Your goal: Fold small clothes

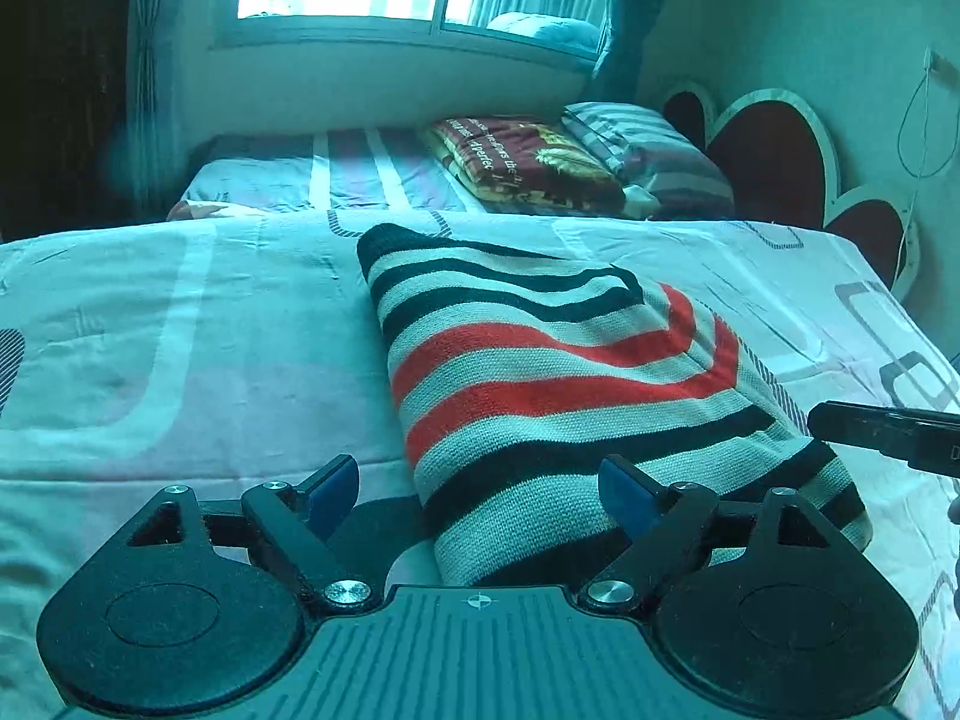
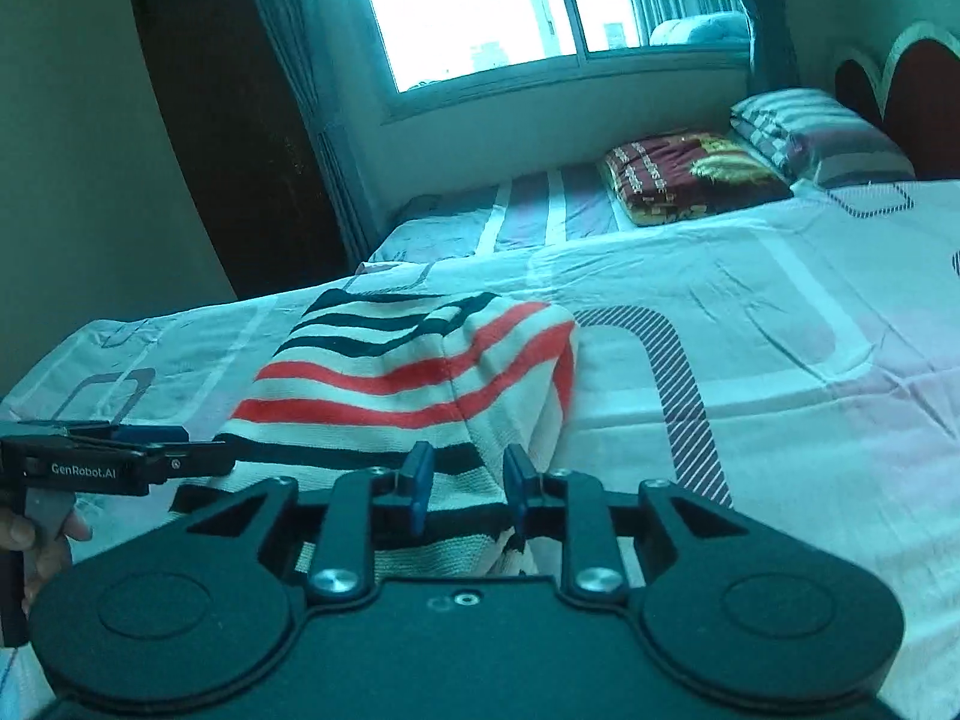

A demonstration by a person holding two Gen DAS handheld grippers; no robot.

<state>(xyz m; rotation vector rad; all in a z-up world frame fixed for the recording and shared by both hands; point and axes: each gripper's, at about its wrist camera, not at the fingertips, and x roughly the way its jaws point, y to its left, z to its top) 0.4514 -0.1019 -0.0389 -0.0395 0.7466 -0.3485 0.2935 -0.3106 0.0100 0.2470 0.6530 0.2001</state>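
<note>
A cream knitted garment with black and red stripes lies folded lengthwise on the pale patterned bed sheet, near the bed's front edge. The left tool is released, fingers spread wide over the garment's near end. The right tool has its blue pads partly apart just above the near striped edge, gripping nothing. A folded maroon blanket lies far right.

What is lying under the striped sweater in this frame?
The striped sweater lies on the patterned bedsheet, which shows all around it. The sheet directly beneath, and anything tucked inside the folded layers, is covered. The left gripper and the right gripper are both open at its near edge.
</note>
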